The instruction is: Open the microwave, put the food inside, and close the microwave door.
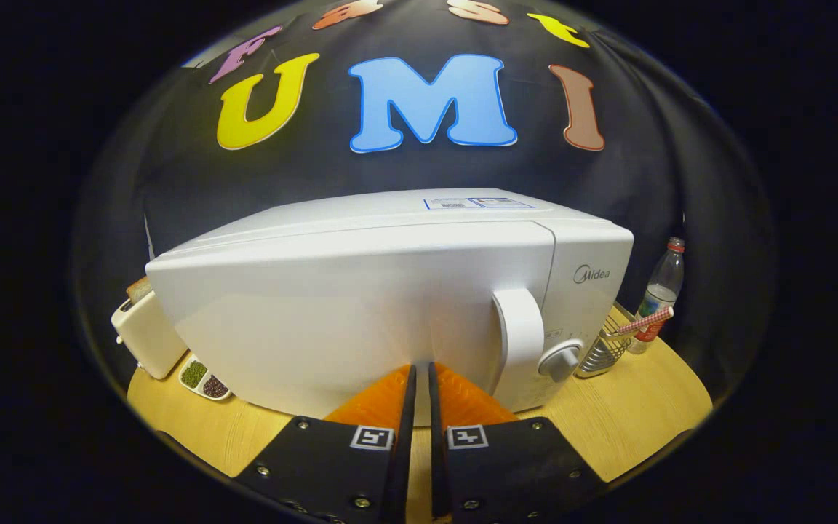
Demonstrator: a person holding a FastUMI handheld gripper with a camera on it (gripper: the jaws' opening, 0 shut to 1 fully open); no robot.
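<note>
Pale wooden tabletop [630, 415] under a black cloth wall, crowded by a white microwave [361, 313] standing just ahead of the gripper [422, 375]. Door shut, tall white handle [519, 327] at its right side, round knob [561, 360] beside that on the control panel. "Midea" legible in grey on the panel's upper part; sticker [479, 203] on the top casing, too small to read. Fingers drawn nearly together, only a slim gap between, nothing held, tips close against the lower door front; touching or not, cannot tell. Left of the microwave, a white toaster [144, 331] with a slice of bread [138, 289] poking out, partly cut off by the oven's corner. Small divided dish [204, 380] of green and dark bits beside it. Right of the oven, a wire basket [603, 351], half hidden, a red-checked item [644, 320] sticking out, and a clear bottle [660, 295] with a red cap, label blurred. Food for the oven impossible to single out.
</note>
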